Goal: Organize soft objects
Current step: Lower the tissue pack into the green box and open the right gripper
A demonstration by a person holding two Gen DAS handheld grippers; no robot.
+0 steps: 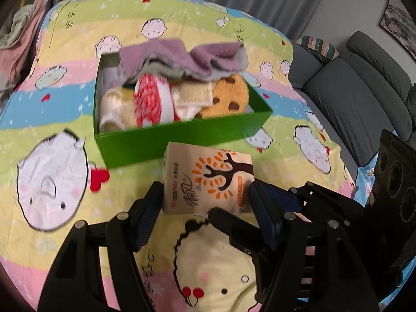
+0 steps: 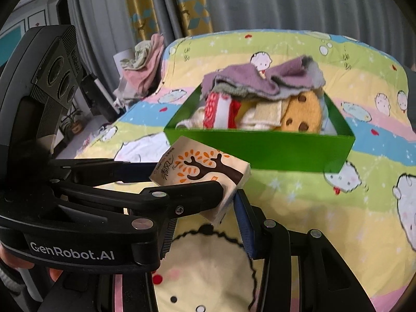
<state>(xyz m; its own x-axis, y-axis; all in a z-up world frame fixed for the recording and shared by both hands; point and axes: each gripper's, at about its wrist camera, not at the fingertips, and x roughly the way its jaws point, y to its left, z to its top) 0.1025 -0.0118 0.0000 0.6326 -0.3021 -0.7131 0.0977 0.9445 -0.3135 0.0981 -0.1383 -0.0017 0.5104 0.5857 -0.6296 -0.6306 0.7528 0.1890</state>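
A beige tissue pack with a brown tree print (image 1: 208, 179) is held above the cartoon bedsheet, just in front of the green box (image 1: 166, 140). My left gripper (image 1: 205, 195) is shut on its two sides. My right gripper (image 2: 205, 208) also grips the same tissue pack (image 2: 200, 171) from the right; one of its fingers (image 1: 234, 223) crosses under the pack in the left wrist view. The green box (image 2: 260, 145) holds several soft items: purple and grey cloths, red-white fabric, cream socks and an orange spotted plush.
A pile of pink and grey cloths (image 2: 143, 65) lies at the bed's far left corner. A grey sofa (image 1: 351, 83) stands right of the bed. Curtains hang behind. The bedsheet (image 1: 52, 182) is bare in front and to the left.
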